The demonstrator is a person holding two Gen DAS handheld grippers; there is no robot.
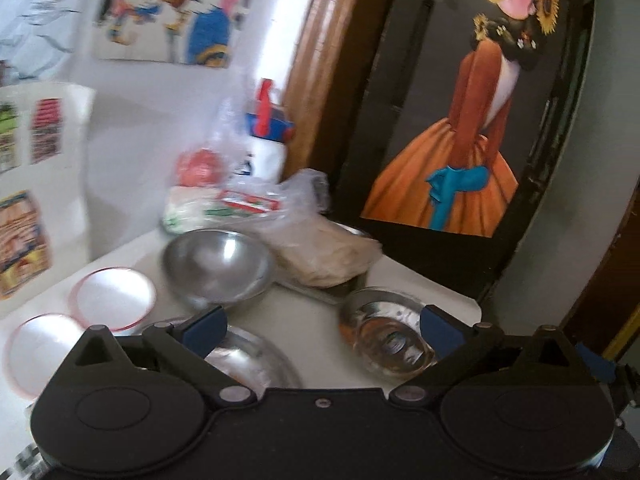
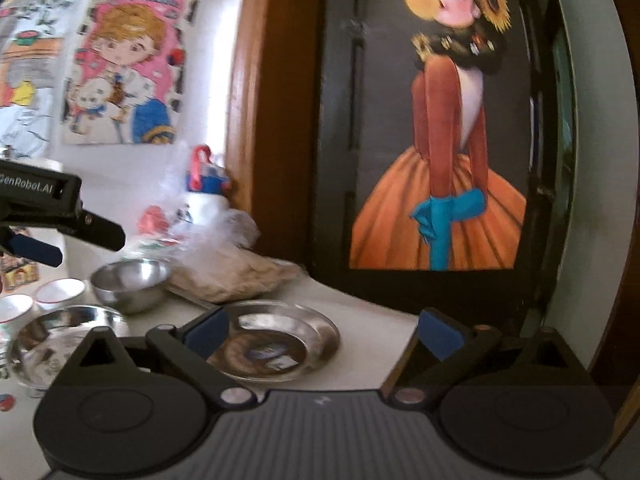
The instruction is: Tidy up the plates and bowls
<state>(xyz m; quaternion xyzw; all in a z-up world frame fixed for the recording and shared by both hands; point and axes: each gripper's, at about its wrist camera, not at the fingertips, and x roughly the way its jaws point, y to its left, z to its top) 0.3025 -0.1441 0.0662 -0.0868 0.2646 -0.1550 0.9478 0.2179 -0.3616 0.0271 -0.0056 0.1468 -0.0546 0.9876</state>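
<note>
A white table [image 1: 304, 320] carries a deep steel bowl [image 1: 218, 268], a steel plate [image 1: 386, 338], another steel plate [image 1: 252, 360] under my left finger, and two white red-rimmed bowls [image 1: 114, 298] [image 1: 40, 352]. My left gripper [image 1: 322, 328] is open and empty above the table, between the two plates. My right gripper [image 2: 322, 332] is open and empty over a steel plate [image 2: 276, 340]. The right wrist view also shows the deep bowl [image 2: 130, 284], a second steel plate [image 2: 64, 340], the white bowls [image 2: 60, 290] [image 2: 14, 308] and my left gripper [image 2: 34, 250] at far left.
A brown lumpy bag [image 1: 328, 254] and clear plastic bags with packets [image 1: 224, 204] lie at the table's back by a white bottle with a blue and red cap [image 1: 266, 136]. A dark door with a poster [image 1: 452, 120] stands behind. The table's right edge [image 1: 476, 304] is near.
</note>
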